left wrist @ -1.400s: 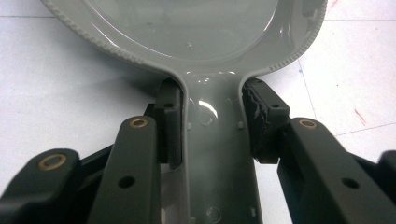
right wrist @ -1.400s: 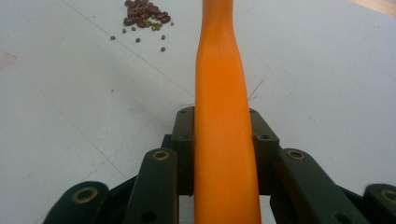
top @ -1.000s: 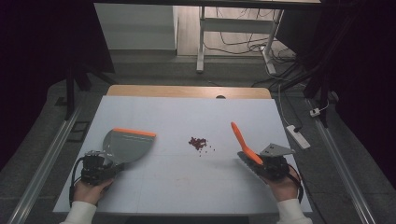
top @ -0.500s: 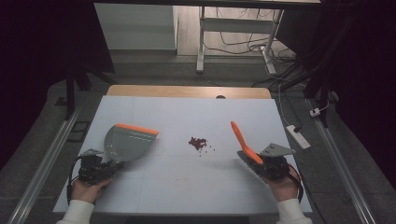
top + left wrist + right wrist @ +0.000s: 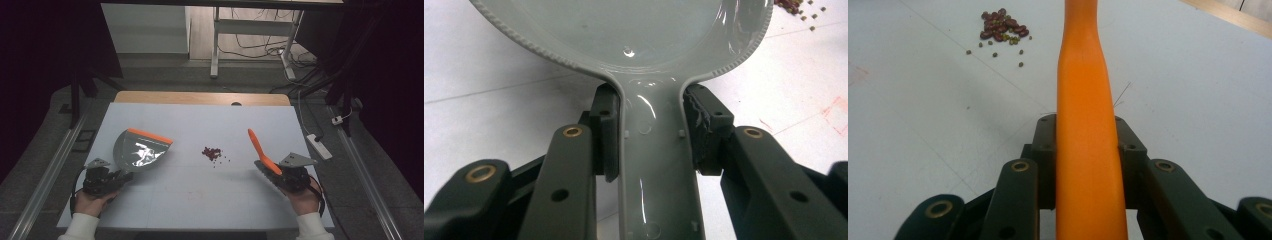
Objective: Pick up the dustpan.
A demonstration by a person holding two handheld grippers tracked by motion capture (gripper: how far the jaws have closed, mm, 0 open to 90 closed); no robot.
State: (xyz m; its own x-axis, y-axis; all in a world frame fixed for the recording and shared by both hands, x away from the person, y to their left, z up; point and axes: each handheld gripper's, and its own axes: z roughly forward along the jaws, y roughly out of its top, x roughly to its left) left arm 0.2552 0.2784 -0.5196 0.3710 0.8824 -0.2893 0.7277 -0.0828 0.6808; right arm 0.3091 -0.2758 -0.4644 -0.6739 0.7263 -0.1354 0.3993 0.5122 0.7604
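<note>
A small pile of beans (image 5: 212, 153) lies mid-frame on the white counter (image 5: 200, 200), bare surface all round. Left hand-held gripper (image 5: 116, 178) clamps the dustpan (image 5: 137, 151) handle; right hand-held gripper (image 5: 270, 172) clamps the orange brush handle (image 5: 260, 149), near the counter's right edge.

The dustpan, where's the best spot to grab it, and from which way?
Grab the dustpan by its narrow handle, coming from behind, opposite its orange lip. The pan is wide and round; the handle fits between two jaws. The left gripper holds it there, a pad on each side.
</note>
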